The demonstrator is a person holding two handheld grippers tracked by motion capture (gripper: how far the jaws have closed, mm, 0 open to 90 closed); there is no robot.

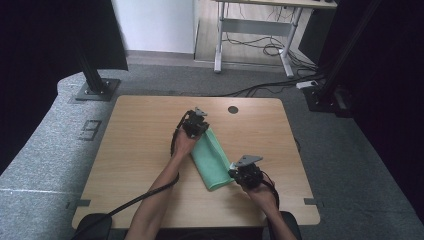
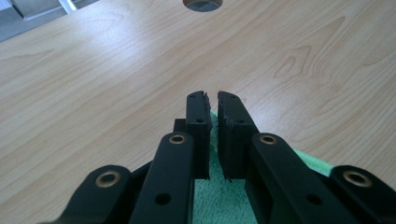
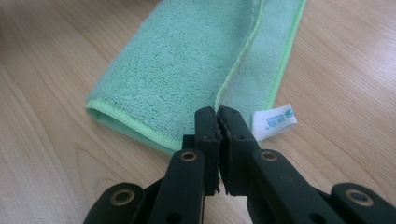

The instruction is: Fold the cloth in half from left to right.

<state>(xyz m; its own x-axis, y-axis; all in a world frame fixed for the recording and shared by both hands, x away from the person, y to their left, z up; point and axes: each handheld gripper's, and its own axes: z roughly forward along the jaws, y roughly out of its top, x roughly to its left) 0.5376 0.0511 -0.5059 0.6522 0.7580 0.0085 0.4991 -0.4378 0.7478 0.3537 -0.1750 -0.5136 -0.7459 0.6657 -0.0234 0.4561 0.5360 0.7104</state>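
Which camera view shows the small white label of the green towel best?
The right gripper view: the white label lies close and sharp beside the right tongs. The high view gives it as a speck; the left gripper view shows green towel.

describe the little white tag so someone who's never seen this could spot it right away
Start at the wooden table and find the folded green towel near its middle. At the towel's near end, beside the right tool, the white tag sticks out, the one white, printed bit against green cloth.
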